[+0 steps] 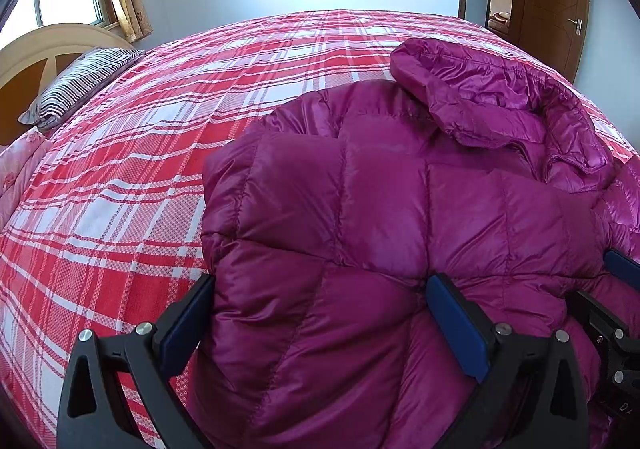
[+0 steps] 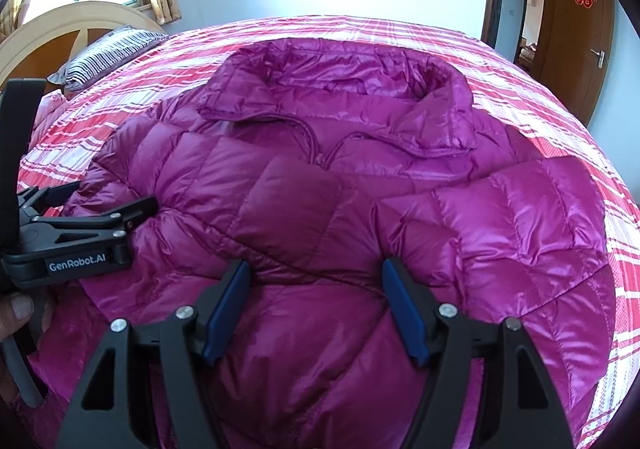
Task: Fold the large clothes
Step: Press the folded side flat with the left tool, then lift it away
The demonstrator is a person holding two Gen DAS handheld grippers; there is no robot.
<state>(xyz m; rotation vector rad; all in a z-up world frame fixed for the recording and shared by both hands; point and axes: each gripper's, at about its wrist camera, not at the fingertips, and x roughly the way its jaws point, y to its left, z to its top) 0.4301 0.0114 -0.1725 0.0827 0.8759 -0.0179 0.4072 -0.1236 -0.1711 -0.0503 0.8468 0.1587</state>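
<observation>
**Both tools wide over the down jacket**

The left tool and right tool stand wide, pads astride puffy folds of the magenta down jacket, gripping nothing. It fills the frame's centre on the plaid bed; striped pillow upper left.

jacket lies on bed, collar toward far side | pillow far left, against headboard | left gripper astride jacket's near left edge | right gripper just to its right, over jacket's near middle | door far right
</observation>
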